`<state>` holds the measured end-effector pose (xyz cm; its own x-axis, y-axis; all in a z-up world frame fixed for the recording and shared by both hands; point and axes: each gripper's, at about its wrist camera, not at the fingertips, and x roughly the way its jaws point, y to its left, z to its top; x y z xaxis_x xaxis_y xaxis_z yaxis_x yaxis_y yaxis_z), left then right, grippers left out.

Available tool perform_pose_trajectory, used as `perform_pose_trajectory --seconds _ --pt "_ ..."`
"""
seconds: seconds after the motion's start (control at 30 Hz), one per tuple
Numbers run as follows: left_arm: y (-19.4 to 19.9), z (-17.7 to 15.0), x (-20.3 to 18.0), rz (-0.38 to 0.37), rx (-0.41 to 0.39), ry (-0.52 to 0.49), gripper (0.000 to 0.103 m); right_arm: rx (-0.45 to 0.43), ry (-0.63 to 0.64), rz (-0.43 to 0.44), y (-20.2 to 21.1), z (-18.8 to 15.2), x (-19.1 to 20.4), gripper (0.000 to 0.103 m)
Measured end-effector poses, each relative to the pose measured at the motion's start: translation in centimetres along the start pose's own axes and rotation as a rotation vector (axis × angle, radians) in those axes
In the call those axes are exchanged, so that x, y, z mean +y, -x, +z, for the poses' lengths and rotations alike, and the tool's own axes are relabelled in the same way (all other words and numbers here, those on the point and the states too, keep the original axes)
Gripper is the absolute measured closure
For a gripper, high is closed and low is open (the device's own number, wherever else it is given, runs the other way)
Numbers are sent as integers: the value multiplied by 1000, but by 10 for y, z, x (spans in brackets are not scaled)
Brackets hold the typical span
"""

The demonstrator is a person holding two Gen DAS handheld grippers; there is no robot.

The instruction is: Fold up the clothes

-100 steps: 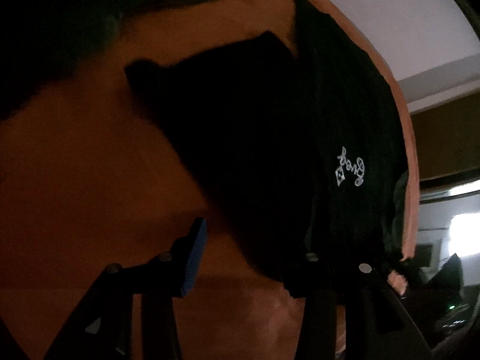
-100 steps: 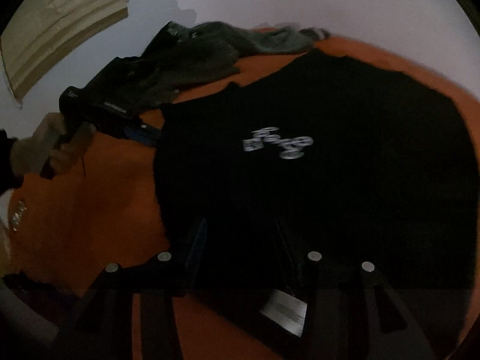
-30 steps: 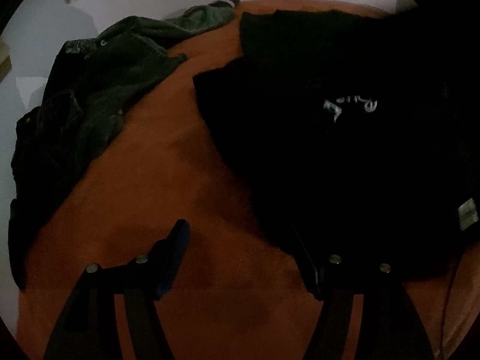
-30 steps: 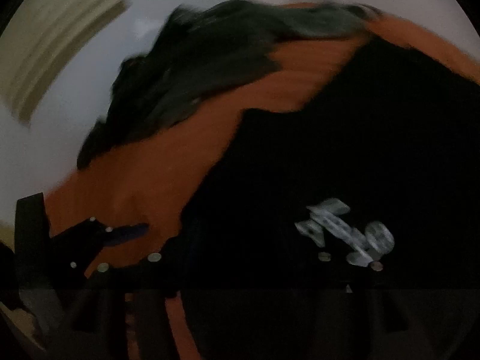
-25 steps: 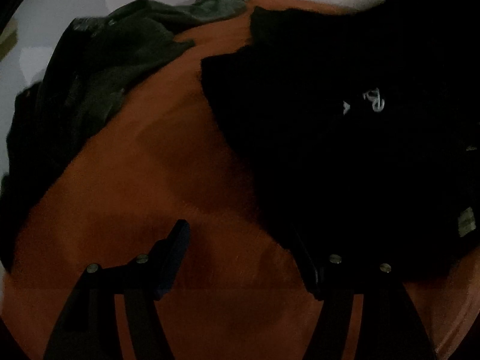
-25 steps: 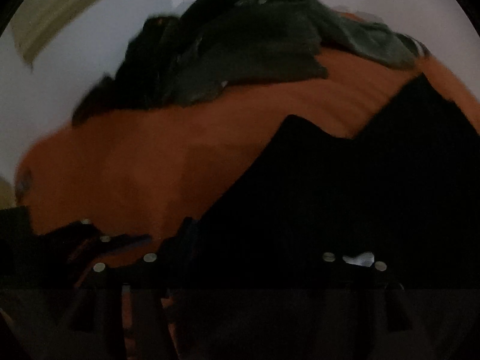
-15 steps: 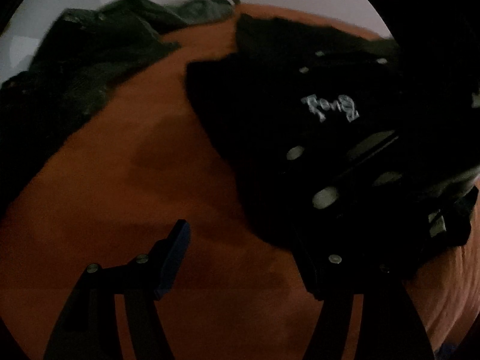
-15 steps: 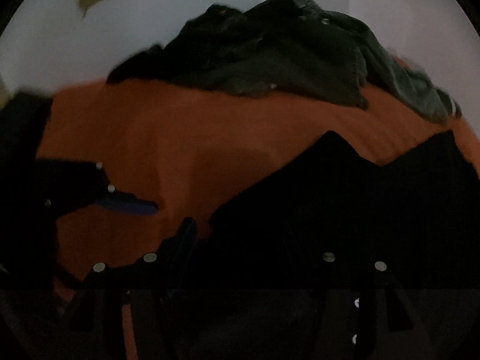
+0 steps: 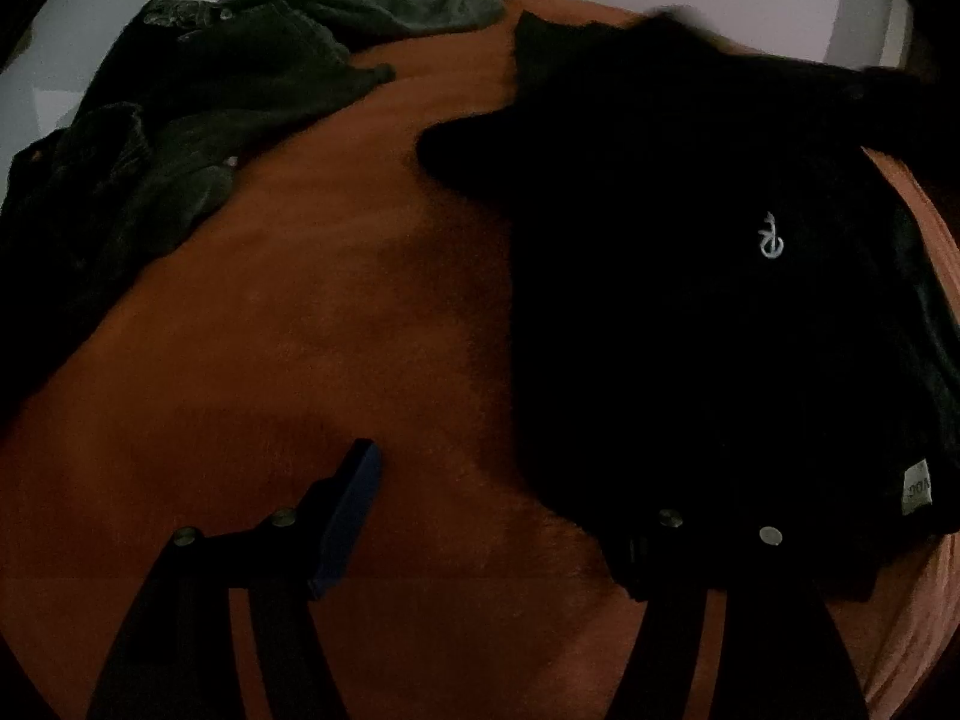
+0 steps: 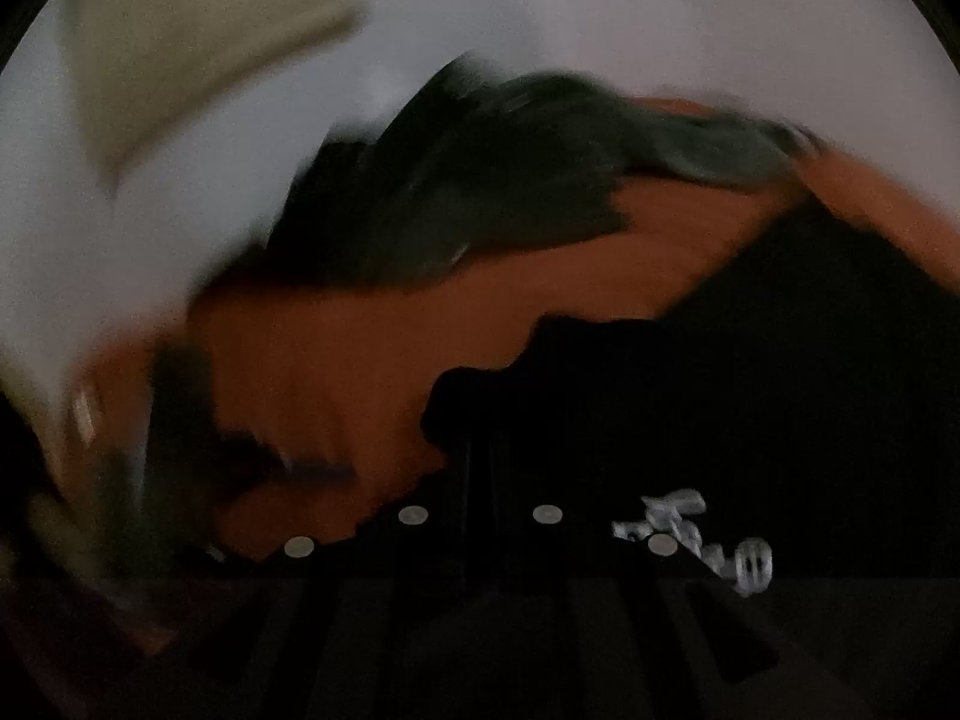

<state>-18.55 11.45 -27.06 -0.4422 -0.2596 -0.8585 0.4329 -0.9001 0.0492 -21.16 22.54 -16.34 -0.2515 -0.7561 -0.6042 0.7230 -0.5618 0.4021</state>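
R gripper [image 10: 480, 480] pinching black tee [image 9: 690, 312], L gripper [image 9: 498, 516] agape

The left gripper [image 9: 498, 516] gapes wide; the right gripper [image 10: 480, 468] has just closed.

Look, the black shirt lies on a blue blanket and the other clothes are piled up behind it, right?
Not blue: the blanket is orange, as the left wrist view shows. The black shirt does lie on it, with the other clothes piled behind.

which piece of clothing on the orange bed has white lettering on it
The black shirt, spread flat on the right. The dark green clothes heaped at the far left show no lettering.
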Motion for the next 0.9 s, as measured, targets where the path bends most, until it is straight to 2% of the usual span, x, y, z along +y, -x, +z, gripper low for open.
perform_pose_trajectory --seconds 0.07,0.13,0.17,0.27,0.3,0.4,0.43,0.5,0.53,0.57,0.6,0.7,0.77,0.8,0.83,0.9 --pt "7 -7 0 33 -21 9 35 -47 -280 35 17 -15 -40 98" --pt "11 -12 3 43 -30 18 35 -30 -574 53 20 -43 -86 94" --pt "12 -13 5 42 -29 23 34 -17 -652 42 22 -52 -101 94" --pt "10 -7 11 18 -10 43 34 34 -705 -47 29 -70 -120 94" --pt "7 -4 14 6 -1 51 34 41 -674 -71 30 -67 -117 93" --pt "7 -3 14 -6 12 54 34 34 -455 -126 32 -35 -86 91" --pt "6 -4 14 -8 14 53 34 43 -377 -138 28 -26 -74 86" --pt "6 -4 14 -9 14 53 34 97 -144 -158 5 -7 -33 80" --pt "6 -4 14 -9 13 54 34 132 -21 -171 -9 -1 -11 71" --pt "5 -4 14 -10 12 55 34 176 107 -188 -26 2 10 52" --pt "0 -3 16 -13 14 56 34 214 203 -214 -40 -2 25 47" --pt "-5 2 19 -24 20 69 34 295 363 -298 -64 -25 49 47" --pt "0 0 17 -31 20 70 34 311 348 -337 -69 -37 43 60" --pt "0 0 17 -32 21 68 33 316 321 -348 -69 -39 36 86" --pt "0 -1 15 -27 23 63 33 319 287 -349 -68 -38 27 98" --pt "0 -1 12 -16 27 52 32 260 135 -321 -48 -29 3 98"
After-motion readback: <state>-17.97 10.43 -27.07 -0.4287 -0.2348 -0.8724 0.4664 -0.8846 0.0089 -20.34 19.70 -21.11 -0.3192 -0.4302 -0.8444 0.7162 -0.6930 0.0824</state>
